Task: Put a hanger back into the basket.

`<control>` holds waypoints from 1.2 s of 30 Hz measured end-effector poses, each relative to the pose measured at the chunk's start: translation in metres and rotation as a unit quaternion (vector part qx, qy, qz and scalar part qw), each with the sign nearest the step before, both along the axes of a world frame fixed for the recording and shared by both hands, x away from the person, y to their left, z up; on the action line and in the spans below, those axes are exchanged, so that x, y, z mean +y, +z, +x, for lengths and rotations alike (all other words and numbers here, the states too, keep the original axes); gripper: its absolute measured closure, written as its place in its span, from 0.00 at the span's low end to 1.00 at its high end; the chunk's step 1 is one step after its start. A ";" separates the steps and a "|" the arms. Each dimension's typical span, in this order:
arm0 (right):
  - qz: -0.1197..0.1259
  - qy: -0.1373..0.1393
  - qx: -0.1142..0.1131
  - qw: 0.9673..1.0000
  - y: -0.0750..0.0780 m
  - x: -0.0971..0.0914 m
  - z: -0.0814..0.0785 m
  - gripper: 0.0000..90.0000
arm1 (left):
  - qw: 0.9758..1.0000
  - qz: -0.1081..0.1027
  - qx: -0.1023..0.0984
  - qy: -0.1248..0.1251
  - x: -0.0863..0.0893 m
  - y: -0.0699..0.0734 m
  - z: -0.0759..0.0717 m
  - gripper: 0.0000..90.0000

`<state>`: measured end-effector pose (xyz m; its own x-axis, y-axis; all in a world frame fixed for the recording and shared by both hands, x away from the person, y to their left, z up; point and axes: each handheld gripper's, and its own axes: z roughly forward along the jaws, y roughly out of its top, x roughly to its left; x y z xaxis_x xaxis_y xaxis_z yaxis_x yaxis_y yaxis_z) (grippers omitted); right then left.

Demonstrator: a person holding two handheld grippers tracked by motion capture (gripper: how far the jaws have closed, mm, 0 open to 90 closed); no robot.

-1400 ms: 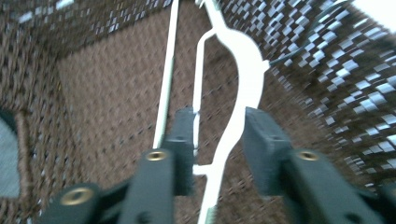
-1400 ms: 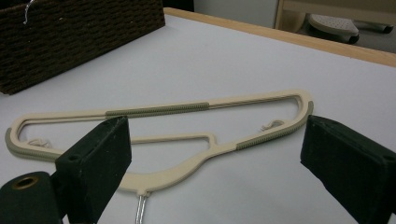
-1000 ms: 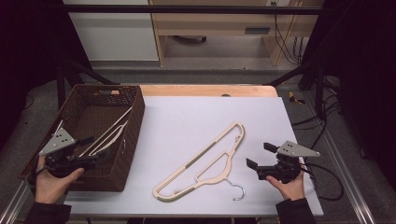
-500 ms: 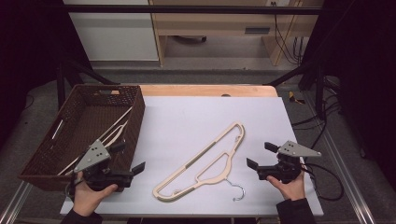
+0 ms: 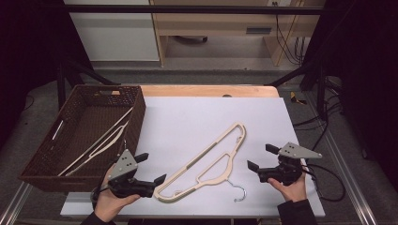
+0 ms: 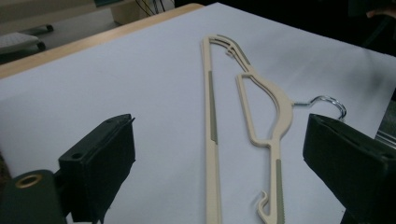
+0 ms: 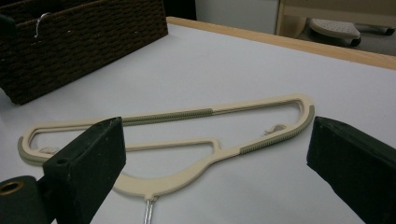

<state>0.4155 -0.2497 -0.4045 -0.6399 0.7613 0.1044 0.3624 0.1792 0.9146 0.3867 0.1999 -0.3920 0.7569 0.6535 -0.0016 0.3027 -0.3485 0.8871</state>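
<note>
1. Cream plastic hanger [image 5: 206, 165] with grey-green grip strips and a metal hook [image 5: 240, 193] lies flat on the white worktop [image 5: 197, 117], running from about 7 o'clock to 1 o'clock in the high view; hook sits at its 5 o'clock side.
2. No readable writing or brand on the hanger, the grippers or the basket.
3. Left gripper [image 5: 151, 168] is at 7 o'clock of the worktop, just beside the hanger's lower-left end. Jaws stand wide, having just been opening and then easing in a touch, nothing between them, no pad on the hanger. The left gripper view shows the hanger [image 6: 243, 116] ahead between the two black jaws, apart from both.
4. Right gripper [image 5: 262, 157] is at 4 o'clock, near the hanger's neck and hook, jaws wide, holding nothing. The right gripper view has the hanger [image 7: 187, 135] lying ahead of the jaws, untouched.
5. Dark woven basket [image 5: 47, 164] stands at 9 o'clock on the worktop's left edge; a second cream hanger [image 5: 101, 140] lies inside it, leaning along the right wall.
</note>
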 end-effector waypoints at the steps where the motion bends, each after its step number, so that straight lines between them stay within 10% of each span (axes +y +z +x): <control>1: 0.001 -0.001 0.001 1.000 0.000 0.000 0.000 0.05 | 1.000 0.009 0.009 -0.003 -0.006 -0.006 0.001 0.13; 11: -0.012 0.008 0.010 1.000 -0.003 0.003 -0.004 0.05 | 0.998 0.056 0.018 -0.031 -0.031 -0.024 0.004 0.32; 36: -0.103 0.076 0.121 0.984 -0.052 0.052 -0.012 0.42 | 0.999 0.016 0.027 -0.025 -0.019 -0.030 -0.004 0.28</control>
